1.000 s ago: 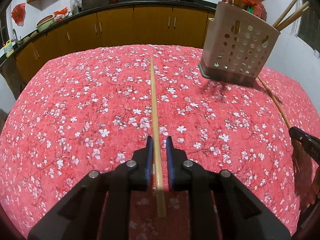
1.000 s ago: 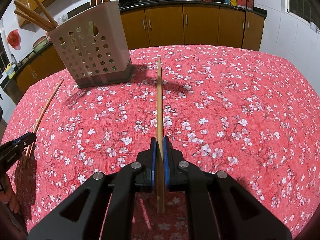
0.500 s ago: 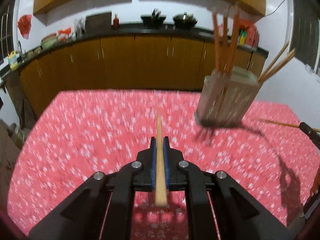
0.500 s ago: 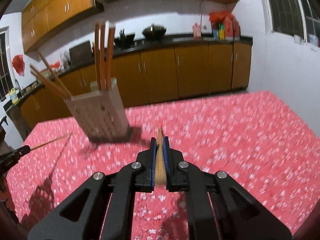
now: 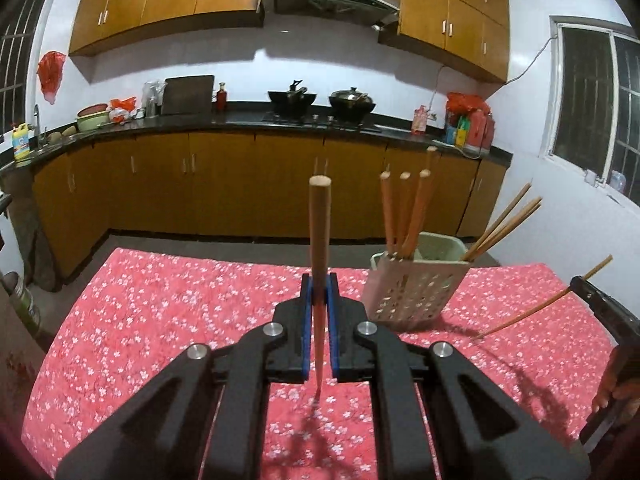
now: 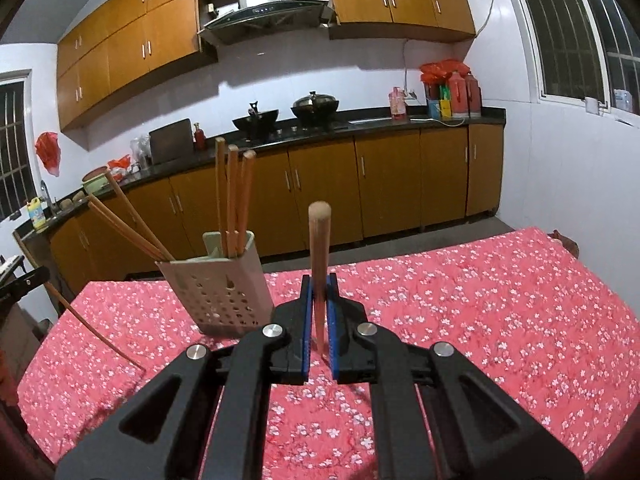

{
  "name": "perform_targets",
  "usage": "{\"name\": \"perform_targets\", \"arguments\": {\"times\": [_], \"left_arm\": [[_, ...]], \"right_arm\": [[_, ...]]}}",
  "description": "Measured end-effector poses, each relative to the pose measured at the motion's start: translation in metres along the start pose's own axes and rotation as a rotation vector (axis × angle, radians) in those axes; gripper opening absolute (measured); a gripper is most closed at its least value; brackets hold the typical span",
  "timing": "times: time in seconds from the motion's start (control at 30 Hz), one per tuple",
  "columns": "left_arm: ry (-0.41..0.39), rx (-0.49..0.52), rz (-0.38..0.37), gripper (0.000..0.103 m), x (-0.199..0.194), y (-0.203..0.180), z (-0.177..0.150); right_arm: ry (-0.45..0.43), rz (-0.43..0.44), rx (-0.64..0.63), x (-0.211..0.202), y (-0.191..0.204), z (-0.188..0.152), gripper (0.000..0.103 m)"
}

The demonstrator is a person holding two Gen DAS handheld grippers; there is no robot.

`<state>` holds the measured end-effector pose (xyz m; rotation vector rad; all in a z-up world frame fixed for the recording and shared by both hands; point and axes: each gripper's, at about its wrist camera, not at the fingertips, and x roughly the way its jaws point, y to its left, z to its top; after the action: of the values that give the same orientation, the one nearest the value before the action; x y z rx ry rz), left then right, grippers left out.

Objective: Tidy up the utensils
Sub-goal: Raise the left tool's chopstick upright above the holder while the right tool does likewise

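My left gripper [image 5: 319,286] is shut on a wooden chopstick [image 5: 319,232] that points up and away, lifted off the table. My right gripper [image 6: 319,286] is shut on another wooden chopstick [image 6: 319,248], also raised. A beige perforated utensil holder [image 5: 414,286] stands on the red floral tablecloth, right of the left gripper; in the right wrist view the holder [image 6: 218,290] is to the left. Several chopsticks stand in it. The right gripper [image 5: 600,308] with its chopstick [image 5: 532,312] shows at the left view's right edge.
The table has a red floral cloth [image 5: 160,312] with its far edge toward brown kitchen cabinets [image 5: 240,184]. Woks sit on the counter [image 6: 280,118]. The left gripper's chopstick [image 6: 88,320] and body show at the right view's left edge.
Both grippers rose from the table with their chopsticks and tilted them upward. The left gripper closed on its chopstick. The holder now sits lower and farther in both views.
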<state>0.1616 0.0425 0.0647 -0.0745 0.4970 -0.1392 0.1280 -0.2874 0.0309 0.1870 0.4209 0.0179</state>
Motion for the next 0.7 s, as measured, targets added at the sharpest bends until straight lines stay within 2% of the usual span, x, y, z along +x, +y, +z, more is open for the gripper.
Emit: {"name": "perform_targets", "arguments": {"times": [0.17, 0.37, 0.57, 0.7], "left_arm": [[-0.035, 0.012, -0.080, 0.008, -0.011, -0.015, 0.019], [-0.129, 0.006, -0.179, 0.008, -0.024, -0.044, 0.052], [-0.248, -0.031, -0.202, 0.008, -0.025, -0.069, 0.083], [-0.327, -0.029, -0.152, 0.008, -0.016, -0.081, 0.097]], "right_arm": [[-0.043, 0.103, 0.027, -0.015, 0.010, 0.026, 0.007], [-0.178, 0.219, 0.024, -0.040, 0.034, 0.064, 0.007], [-0.261, 0.214, -0.033, -0.032, 0.060, 0.081, 0.007], [-0.237, 0.189, -0.075, -0.010, 0.071, 0.081, 0.007]]}}
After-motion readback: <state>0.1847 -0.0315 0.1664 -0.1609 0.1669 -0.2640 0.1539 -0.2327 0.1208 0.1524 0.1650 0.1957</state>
